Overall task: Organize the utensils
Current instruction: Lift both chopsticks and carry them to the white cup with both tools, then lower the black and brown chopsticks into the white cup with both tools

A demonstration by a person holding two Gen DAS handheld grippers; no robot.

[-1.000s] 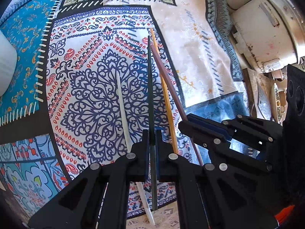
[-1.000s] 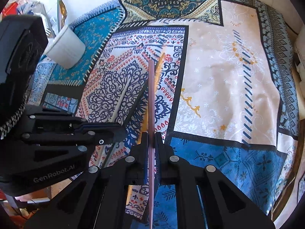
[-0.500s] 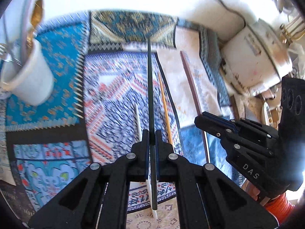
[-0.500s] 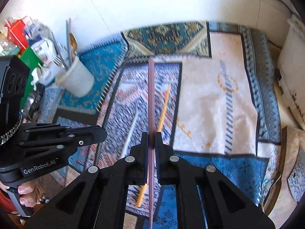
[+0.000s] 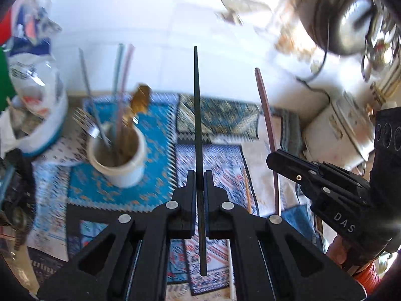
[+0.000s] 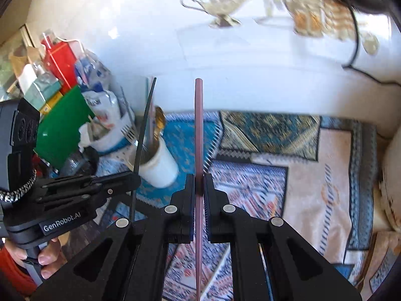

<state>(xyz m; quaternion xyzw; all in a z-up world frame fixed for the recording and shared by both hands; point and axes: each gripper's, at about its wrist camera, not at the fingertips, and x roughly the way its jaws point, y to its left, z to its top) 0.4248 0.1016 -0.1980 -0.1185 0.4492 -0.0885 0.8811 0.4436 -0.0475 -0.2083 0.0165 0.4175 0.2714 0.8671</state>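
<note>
A patchwork cloth (image 5: 160, 123) in blues and reds covers the worktop, with a white wall behind and clutter at the edges.

Nearest in, the left tool (image 5: 198, 175) is clenched on a dark chopstick (image 5: 198, 115), gripped partway along so the stick runs straight out ahead of the jaws, long axis in line with the tool, tapered tip far forward and a tail sticking back under the wrist. Beside it, on its right, the right tool (image 6: 199, 179) is clamped the same way on a mauve chopstick (image 6: 198, 125), also pointing straight ahead. Both sticks ride clear of the cloth.

Just below and past the tools, a yellowish chopstick (image 5: 247, 190) lies loose on the cloth.

Further out, ahead and to the left of both tools, stands the white cup (image 5: 117, 155), mouth up, already bristling with a fork (image 5: 86, 124), a gold spoon (image 5: 140, 99) and some upright sticks. That's the relation that matters: the cup sits closer to the left tool, only a short swing left of the dark tip. The right tool has to cross behind its partner to get there. I'd expect the left to go first, tipping its stick upright over the rim.
</note>
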